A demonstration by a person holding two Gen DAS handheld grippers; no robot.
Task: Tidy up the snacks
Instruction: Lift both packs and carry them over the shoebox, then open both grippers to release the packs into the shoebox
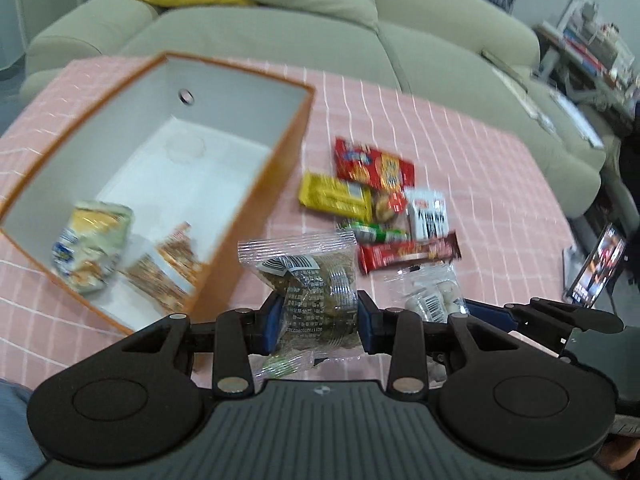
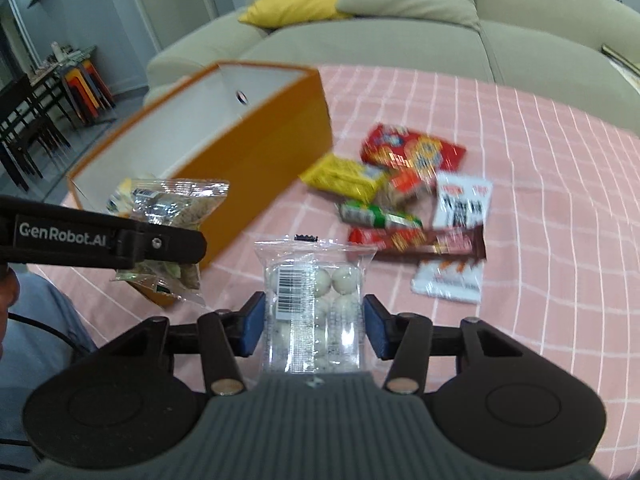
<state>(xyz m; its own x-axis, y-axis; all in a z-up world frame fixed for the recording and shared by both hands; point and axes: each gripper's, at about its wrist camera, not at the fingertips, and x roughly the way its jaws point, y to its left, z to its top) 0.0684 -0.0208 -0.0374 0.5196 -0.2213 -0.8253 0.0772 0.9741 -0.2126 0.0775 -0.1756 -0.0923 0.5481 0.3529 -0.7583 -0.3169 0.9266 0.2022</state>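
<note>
My left gripper (image 1: 316, 322) is shut on a clear packet of greenish snack (image 1: 312, 280) and holds it above the pink checked tablecloth (image 1: 480, 168), just right of the orange box (image 1: 296, 128). My right gripper (image 2: 314, 328) is shut on a clear packet of white balls (image 2: 312, 300), also lifted off the cloth. In the right wrist view the left gripper (image 2: 168, 240) and its greenish packet (image 2: 180, 204) hang beside the orange box (image 2: 280, 136). A pale snack bag (image 1: 92, 248) and an orange-and-white packet (image 1: 168, 268) lie inside the box.
A pile of snacks lies right of the box: a red cracker pack (image 1: 372, 166), a yellow pack (image 1: 334, 196), a green one (image 1: 376, 234), a white-and-black one (image 1: 428, 216) and a red-brown bar (image 1: 408, 254). A sofa (image 1: 320, 40) stands behind the table. A lit screen (image 1: 596, 276) stands at the right.
</note>
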